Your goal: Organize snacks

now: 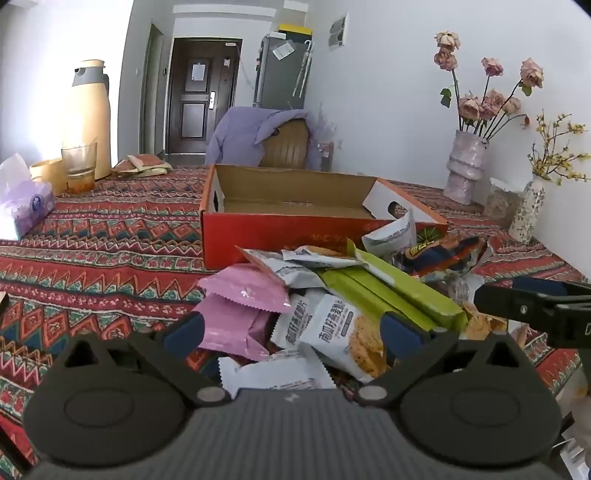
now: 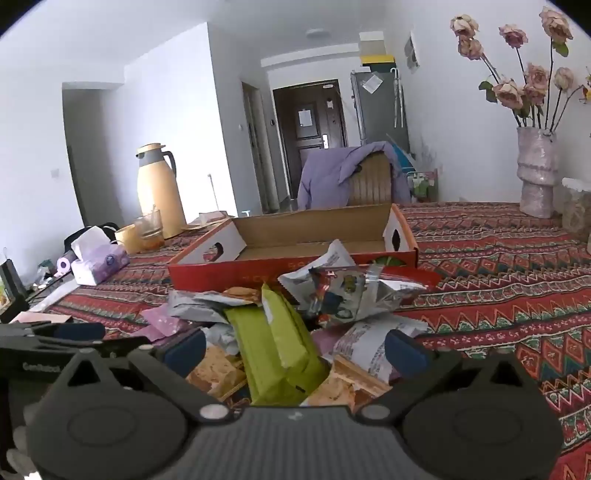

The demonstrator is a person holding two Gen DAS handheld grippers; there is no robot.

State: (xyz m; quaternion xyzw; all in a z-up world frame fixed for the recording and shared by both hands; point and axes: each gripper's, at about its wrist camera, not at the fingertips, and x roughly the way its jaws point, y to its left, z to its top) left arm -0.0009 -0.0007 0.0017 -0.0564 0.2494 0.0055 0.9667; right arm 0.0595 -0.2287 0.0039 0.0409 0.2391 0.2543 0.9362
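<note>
Hovering w/ both jaws spread wide and empty, the left claw [image 1: 291, 328] and right claw [image 2: 295, 349] are risking a multi-pack grab in the overlapping snack pile [image 1: 332, 295] lying mid-counter [image 1: 110, 240], just before the empty box [image 1: 295, 206].

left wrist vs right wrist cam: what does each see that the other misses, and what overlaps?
Left wrist only: a small speckled vase with yellow sprigs by the wall, and white packets printed with a biscuit between the open left gripper.

Right wrist only: a purple roll of tape and dark clutter at the table's far left edge, and a ceiling lamp.

Both: the empty red cardboard box, green packets, pink packets, cream thermos jug and tall vase of dried roses.
</note>
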